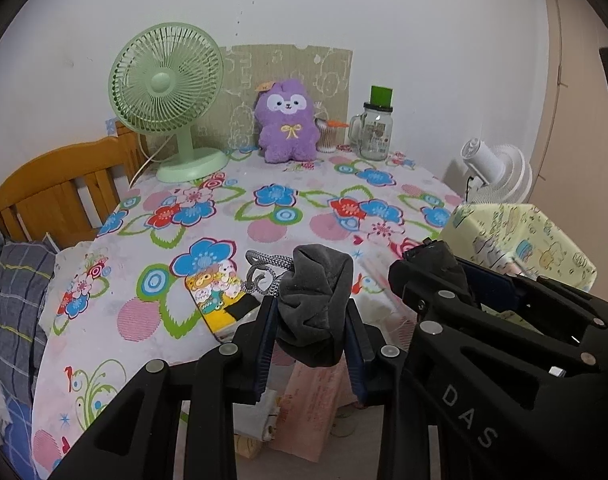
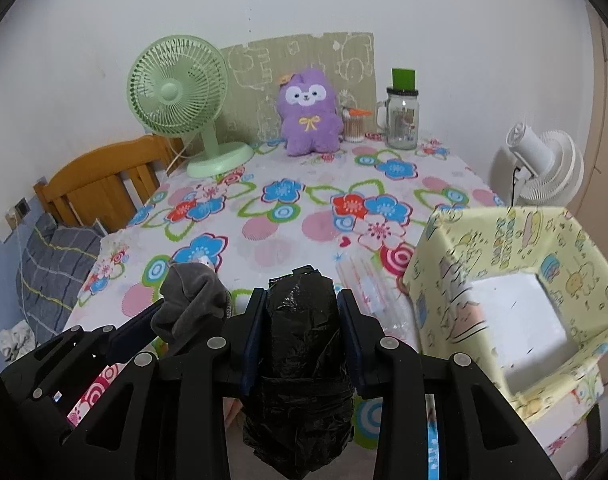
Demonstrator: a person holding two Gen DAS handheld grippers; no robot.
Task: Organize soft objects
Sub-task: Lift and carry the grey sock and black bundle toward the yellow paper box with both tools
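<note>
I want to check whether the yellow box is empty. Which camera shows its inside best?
The right wrist view: it looks down into the yellow box, showing its white floor. The left wrist view catches only its outer side, partly behind the right gripper.

Matt grey velvety pouch point(image 1: 313, 304); glossy crinkled black plastic bundle point(image 2: 302, 344); fluffy purple plush toy point(image 1: 287, 122); clear glass jar point(image 1: 375, 133).

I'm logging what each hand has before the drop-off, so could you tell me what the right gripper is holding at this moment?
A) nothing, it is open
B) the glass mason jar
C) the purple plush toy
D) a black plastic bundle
D: in the right wrist view the right gripper is clamped on a black plastic bundle, while the purple plush toy and the glass mason jar stand untouched at the far edge of the table.
</note>
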